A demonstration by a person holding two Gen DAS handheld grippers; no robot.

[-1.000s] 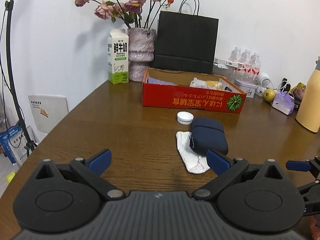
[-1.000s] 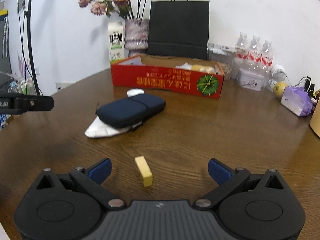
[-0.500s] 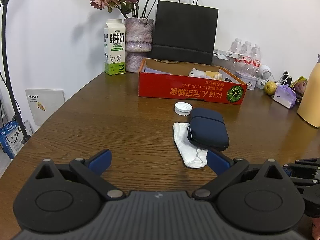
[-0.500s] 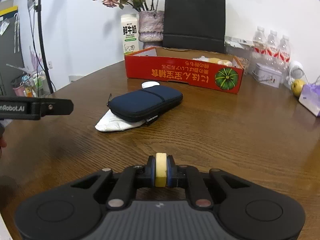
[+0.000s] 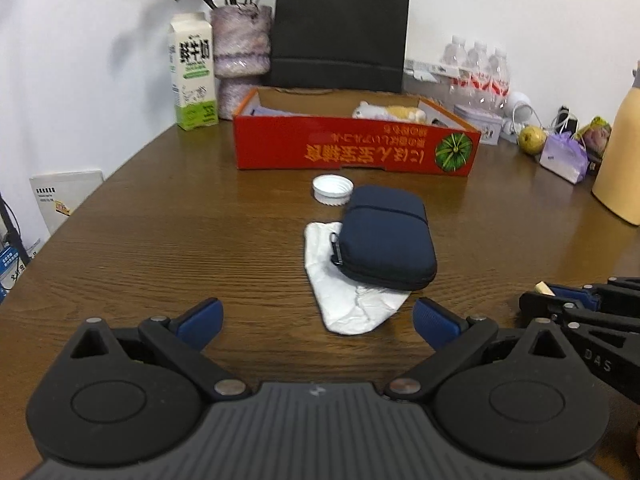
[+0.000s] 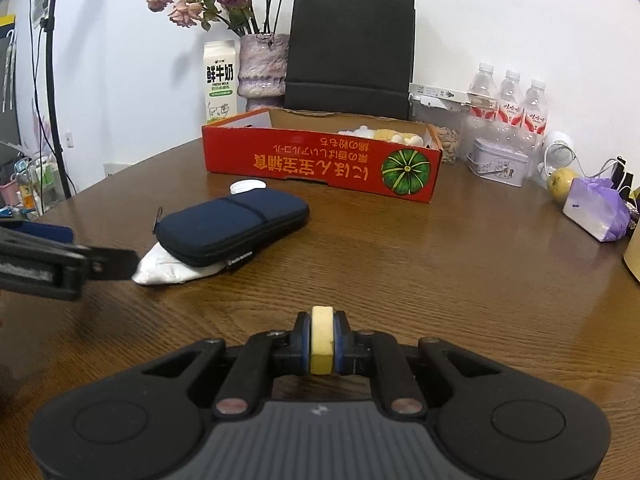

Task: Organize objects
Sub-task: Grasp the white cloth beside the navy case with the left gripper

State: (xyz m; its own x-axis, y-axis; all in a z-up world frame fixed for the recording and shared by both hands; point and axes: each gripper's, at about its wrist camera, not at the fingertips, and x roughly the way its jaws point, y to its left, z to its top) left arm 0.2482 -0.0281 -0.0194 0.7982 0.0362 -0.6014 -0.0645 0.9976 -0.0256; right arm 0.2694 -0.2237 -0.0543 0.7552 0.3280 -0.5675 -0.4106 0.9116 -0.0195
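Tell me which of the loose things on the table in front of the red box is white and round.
The bottle cap: a small white ring beside the navy pouch. The crumpled white cloth under that pouch is white but not round.

Two wrist fisheyes, low and close over brown wooden table (image 5: pixel 160 240), both facing red cardboard box (image 6: pixel 320 160), left view further left.

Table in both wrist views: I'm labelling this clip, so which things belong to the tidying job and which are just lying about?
Job:
- yellow block, clamped in right gripper
- navy pouch
- white cloth under it
- white cap
- red box
- left gripper, open

Probably bystanders:
- milk carton
- vase
- black bag
- water bottles
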